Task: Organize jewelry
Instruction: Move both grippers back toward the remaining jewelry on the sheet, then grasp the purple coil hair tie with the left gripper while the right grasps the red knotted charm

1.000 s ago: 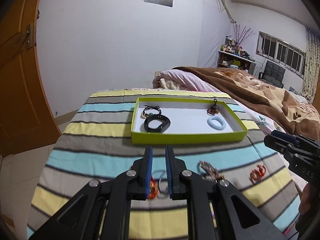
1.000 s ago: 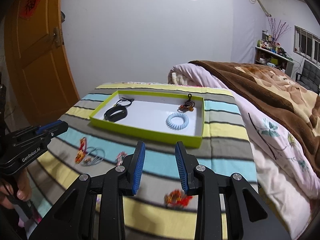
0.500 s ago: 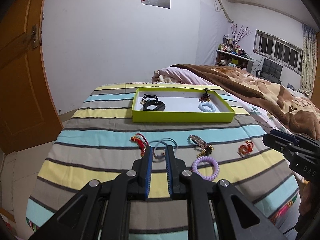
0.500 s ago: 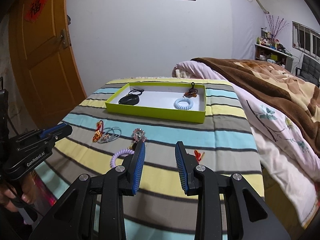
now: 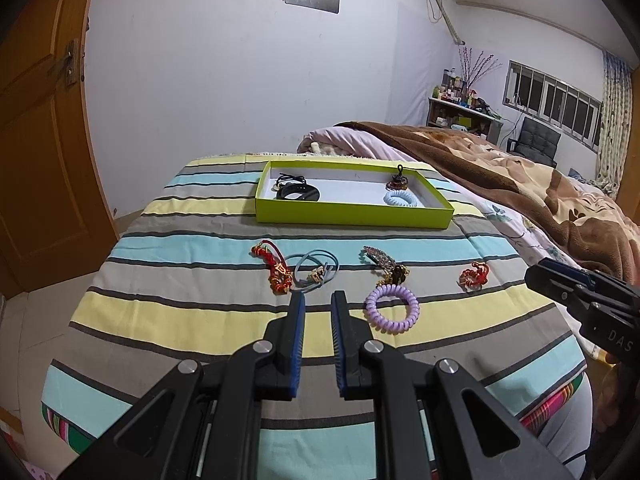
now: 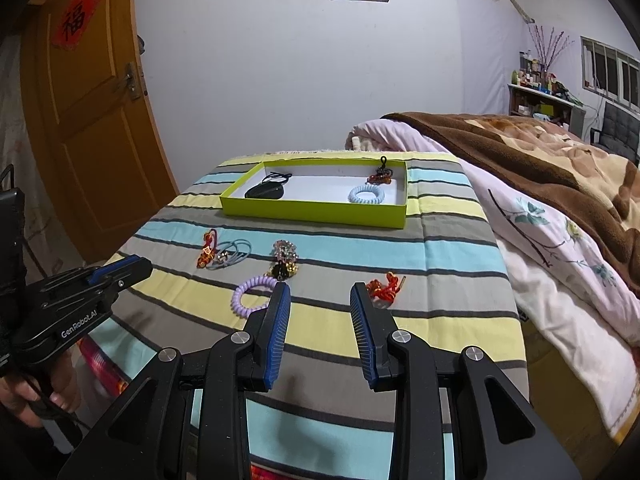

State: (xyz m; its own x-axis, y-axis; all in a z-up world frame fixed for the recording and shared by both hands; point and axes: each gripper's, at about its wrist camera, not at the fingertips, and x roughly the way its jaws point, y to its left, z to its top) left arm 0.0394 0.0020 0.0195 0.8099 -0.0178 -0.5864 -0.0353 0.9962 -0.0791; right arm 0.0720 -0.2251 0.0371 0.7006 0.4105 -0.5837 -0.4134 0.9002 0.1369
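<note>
My left jaws (image 5: 317,304) hang above the striped counter (image 5: 168,312), narrow gap btw the blue pads, nothing in them. My right jaws (image 6: 320,294) are spread wider, also w/ nothing held, above the counter's near part.

Green tray (image 5: 352,216) sits toward the far edge. Inside: black band (image 5: 298,193) and black cord (image 5: 289,179) at left end, pale blue coil tie (image 5: 400,199) and dark beaded charm (image 5: 399,179) at right end.

Loose on the cloth, in a row btw tray and me: red knot charm (image 5: 276,270), touching the blue-grey hair ties (image 5: 316,266) beside it; beaded clip (image 5: 385,262) w/ gold bells; purple coil tie (image 5: 393,308) just in front of that clip, near my left jaws; small red charm (image 6: 385,286) apart on the right, just beyond my right jaws.

Bed w/ brown blanket (image 6: 540,160) on the right side.
</note>
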